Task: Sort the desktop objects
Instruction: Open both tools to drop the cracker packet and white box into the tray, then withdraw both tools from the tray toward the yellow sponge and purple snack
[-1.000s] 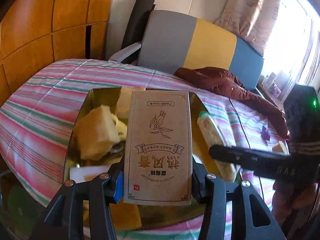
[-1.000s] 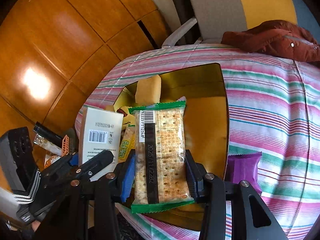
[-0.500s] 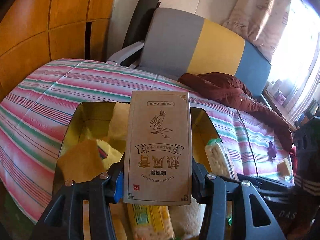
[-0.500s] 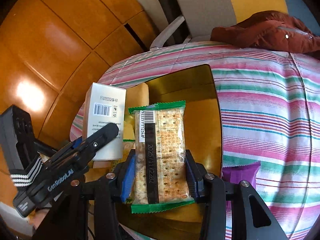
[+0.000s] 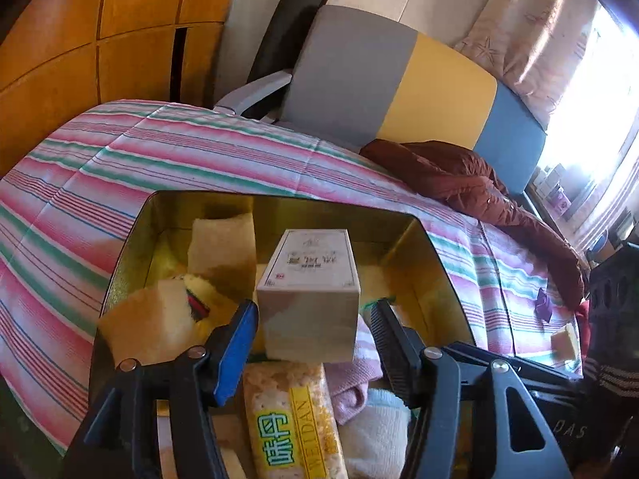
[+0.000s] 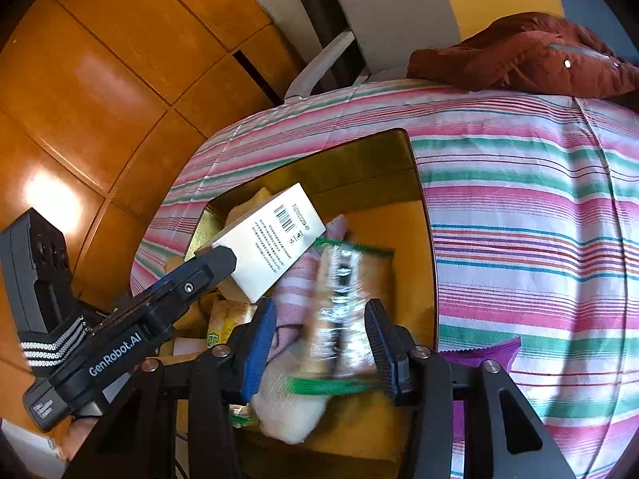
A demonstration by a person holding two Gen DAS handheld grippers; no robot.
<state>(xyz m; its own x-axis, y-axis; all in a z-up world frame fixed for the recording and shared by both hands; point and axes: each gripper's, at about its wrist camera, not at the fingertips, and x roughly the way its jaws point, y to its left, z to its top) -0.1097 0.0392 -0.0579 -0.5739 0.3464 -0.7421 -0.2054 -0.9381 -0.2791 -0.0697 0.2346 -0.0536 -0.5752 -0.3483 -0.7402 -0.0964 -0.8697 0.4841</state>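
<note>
Left wrist view: left tongs [image 5: 315, 315] jaws opening, pads clear of the beige carton [image 5: 309, 291] on both sides. The carton sits between the jaws, tipped forward away from them, its printed face up, over the gold tin [image 5: 131, 239]. It is no longer gripped. Under the jaws lies a yellow cracker pack [image 5: 293, 423]. Just right of that are a pink cloth [image 5: 355, 363] and a white towel [image 5: 375, 435]. Ahead and left of the jaws, yellow sponge blocks [image 5: 223, 247] are in the tin. The tin sits on a striped cloth [image 5: 167, 155]. The right tongs' body shows at the far right edge [image 5: 611, 319]. A small purple bit [image 5: 543, 305] and a yellow cube [image 5: 563, 341] lie on the cloth ahead of it.

Right wrist view: right tongs [image 6: 319, 339] are part open, with a green-edged cracker pack [image 6: 343, 311] between the jaws over the tin [image 6: 399, 167]. The pack is motion-blurred, and there looks to be a gap at both pads, so probably released; I can't be sure. A towel [image 6: 287, 403] and a pink cloth [image 6: 295, 279] sit below and left of the jaws. The carton [image 6: 271, 243] is ahead-left, barcode side up and tilted, at the tip of the left tongs [image 6: 207, 267]. A purple wrapper [image 6: 491, 353] lies on the cloth [image 6: 519, 199], just right of the right jaw.
</note>
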